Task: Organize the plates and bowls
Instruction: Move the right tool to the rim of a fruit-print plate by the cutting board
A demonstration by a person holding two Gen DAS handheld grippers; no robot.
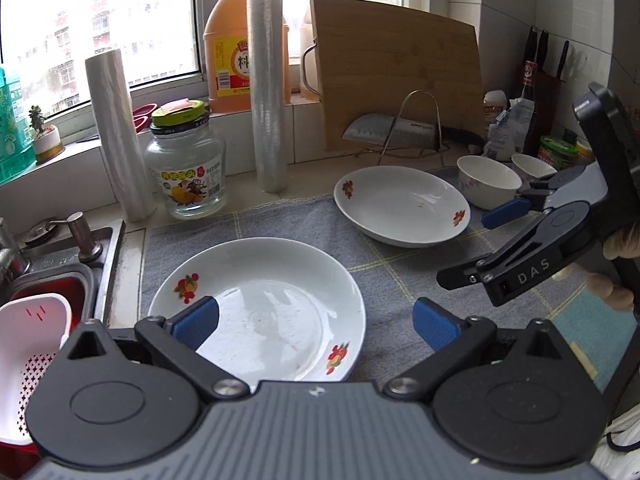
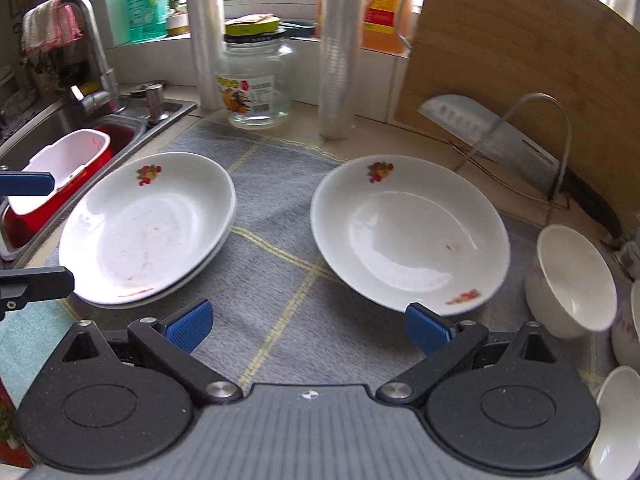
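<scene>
- Plates: a stacked pair [image 2: 148,228] lies on the grey mat [image 2: 276,280] near the sink [image 2: 132,128]; a single plate [image 2: 408,232] lies to its right, apart.
- Bowls [image 2: 568,280] cluster just right of the single plate.
- Left gripper [image 1: 316,320]: fingers spread wide over the stack, holding nothing.
- Right gripper [image 2: 306,326]: fingers spread wide, empty, right pad [image 2: 428,328] at the single plate's near rim.

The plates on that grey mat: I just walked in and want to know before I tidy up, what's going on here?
A person holds a gripper in each hand, sorting dishes; neither grips anything. The left gripper is open over the stacked plates by the sink. The right gripper is open, near the edge of the single plate. White bowls wait to the right on the grey mat.
</scene>
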